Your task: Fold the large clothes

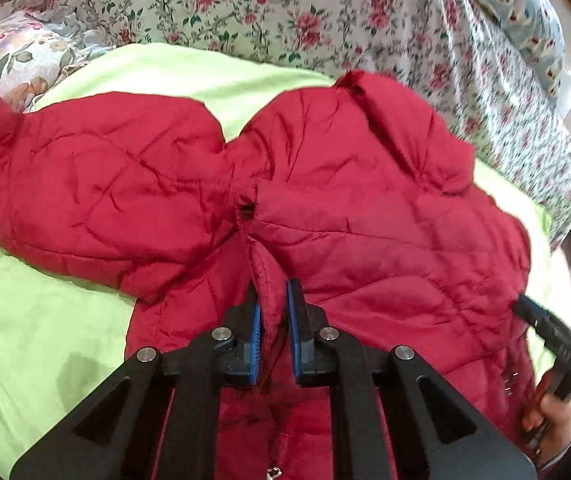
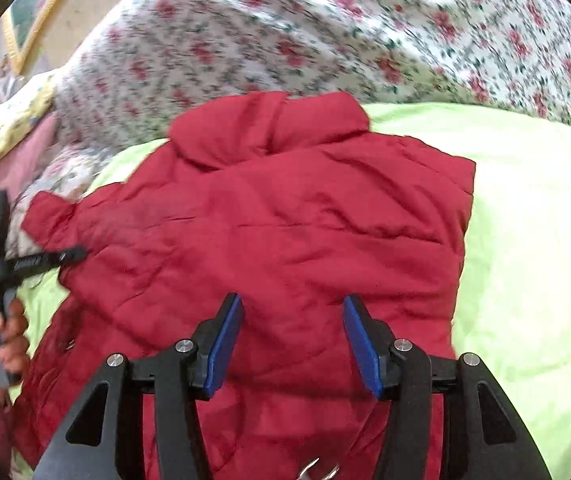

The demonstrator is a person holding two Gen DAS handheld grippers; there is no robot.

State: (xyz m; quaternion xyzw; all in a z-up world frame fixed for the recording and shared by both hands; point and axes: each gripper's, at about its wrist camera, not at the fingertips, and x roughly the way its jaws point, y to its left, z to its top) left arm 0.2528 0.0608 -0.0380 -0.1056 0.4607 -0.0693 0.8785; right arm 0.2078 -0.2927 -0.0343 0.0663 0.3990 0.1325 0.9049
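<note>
Left gripper point(image 1: 273, 312): blue pads point(image 1: 256, 332) squeezed tight on a puffy seam fold of the red jacket point(image 1: 325, 208). Right gripper point(image 2: 291, 336): pads point(image 2: 227, 340) wide apart, holding nothing (just hanging over the jacket's middle). Jacket spread on the green sheet point(image 1: 45, 300), flowery blanket point(image 1: 285, 8) behind. Best now: keep that pinch firm, grab the far edge with the free one, then lift both together, slow and even, no tugging.
</note>
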